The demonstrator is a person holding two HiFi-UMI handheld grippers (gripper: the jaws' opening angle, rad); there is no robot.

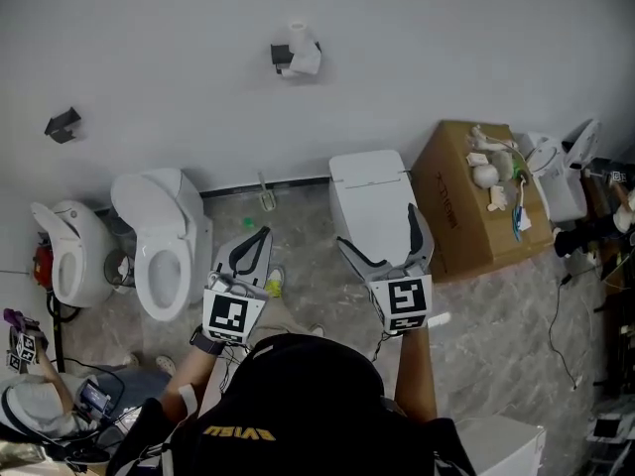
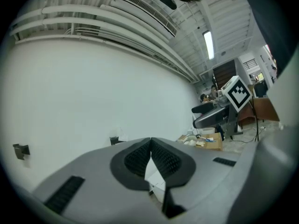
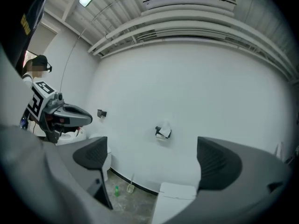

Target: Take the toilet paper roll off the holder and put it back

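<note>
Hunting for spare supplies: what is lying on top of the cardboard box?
On the cardboard box lie several whitish objects, a blue-handled item and something green, all too small to identify. Whatever is inside the box cannot be seen.

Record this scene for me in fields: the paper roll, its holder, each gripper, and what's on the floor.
roll: white toilet paper roll, on its holder, untouched
holder: black wall-mounted holder, high on the white wall
left gripper: jaws together, nothing gripped
right gripper: jaws wide apart, nothing between them, short of the roll
floor: white toilet with raised lid; brown cardboard box
</note>
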